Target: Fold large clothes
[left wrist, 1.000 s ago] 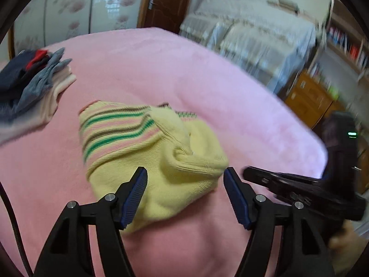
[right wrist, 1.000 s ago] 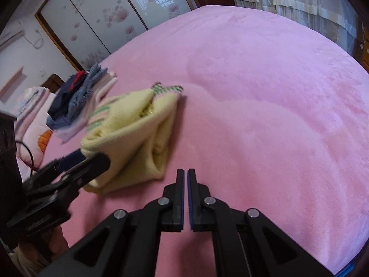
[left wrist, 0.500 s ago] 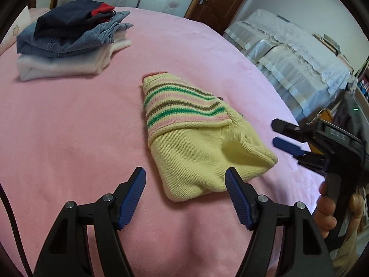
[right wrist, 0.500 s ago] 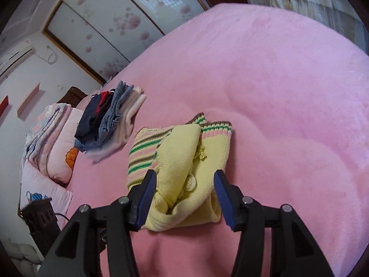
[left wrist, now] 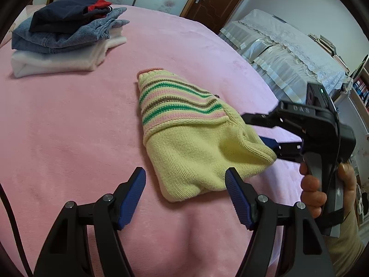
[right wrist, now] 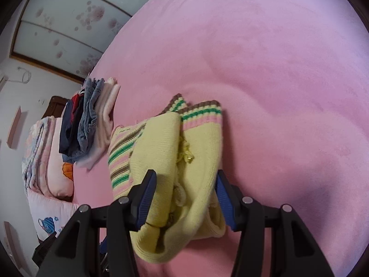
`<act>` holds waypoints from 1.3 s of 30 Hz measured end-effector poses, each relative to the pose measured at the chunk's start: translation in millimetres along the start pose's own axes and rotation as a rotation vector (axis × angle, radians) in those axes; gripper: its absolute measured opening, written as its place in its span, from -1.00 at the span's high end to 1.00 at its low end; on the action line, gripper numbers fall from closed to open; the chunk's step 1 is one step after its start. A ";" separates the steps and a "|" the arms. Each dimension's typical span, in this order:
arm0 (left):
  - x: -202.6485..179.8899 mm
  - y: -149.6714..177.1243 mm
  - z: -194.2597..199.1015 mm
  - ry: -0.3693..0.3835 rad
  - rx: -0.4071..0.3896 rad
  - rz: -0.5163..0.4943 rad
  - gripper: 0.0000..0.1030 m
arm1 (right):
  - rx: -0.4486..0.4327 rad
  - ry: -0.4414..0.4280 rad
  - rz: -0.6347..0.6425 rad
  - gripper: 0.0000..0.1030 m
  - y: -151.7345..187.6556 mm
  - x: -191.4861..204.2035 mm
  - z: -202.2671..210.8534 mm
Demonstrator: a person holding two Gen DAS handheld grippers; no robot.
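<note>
Right gripper (right wrist: 184,198), which was shut beside the folded yellow striped sweater (left wrist: 196,138) 1 second ago, now straddles its thick edge with jaws apart, unclamped, while my left gripper (left wrist: 185,196) hovers open near it on the pink blanket (left wrist: 69,120), ready for lifting onto the stack of folded clothes (left wrist: 64,34).

Left gripper (left wrist: 185,183): jaws spread wide, nothing between the pads, pointing toward 12 o'clock. Right gripper (right wrist: 184,191): jaws parted, one pad on each side of the fabric bundle, reaching in from 3 o'clock in the left wrist view. Right hand (left wrist: 322,184) wraps the handle, fingers curled.
</note>
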State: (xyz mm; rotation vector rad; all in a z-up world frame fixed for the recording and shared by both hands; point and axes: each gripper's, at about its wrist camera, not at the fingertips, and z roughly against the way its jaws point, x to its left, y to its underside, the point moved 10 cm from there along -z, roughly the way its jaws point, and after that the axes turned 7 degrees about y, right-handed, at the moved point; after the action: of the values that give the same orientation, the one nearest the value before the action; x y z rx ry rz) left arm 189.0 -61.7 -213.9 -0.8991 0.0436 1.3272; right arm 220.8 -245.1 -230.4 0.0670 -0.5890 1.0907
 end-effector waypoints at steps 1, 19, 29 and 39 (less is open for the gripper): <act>-0.6 0.1 -0.6 0.003 0.002 -0.002 -0.35 | 0.000 0.006 0.018 -0.01 -0.6 4.5 -0.7; 9.4 -0.8 5.1 0.017 -0.007 0.053 -0.35 | 0.071 0.133 0.252 0.49 -6.1 39.9 -30.6; 24.1 -3.4 9.7 -0.004 -0.032 0.088 -0.35 | -0.125 -0.161 0.598 0.70 17.4 162.6 24.4; 24.5 1.9 -5.6 -0.001 0.000 0.073 -0.35 | -0.129 -0.269 0.358 0.70 -25.5 82.1 -8.5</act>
State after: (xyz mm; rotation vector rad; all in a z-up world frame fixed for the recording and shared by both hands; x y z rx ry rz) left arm 197.1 -45.2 -231.1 -0.9045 0.0761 1.3955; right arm 272.7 -187.6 -192.2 -0.0050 -0.9366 1.3985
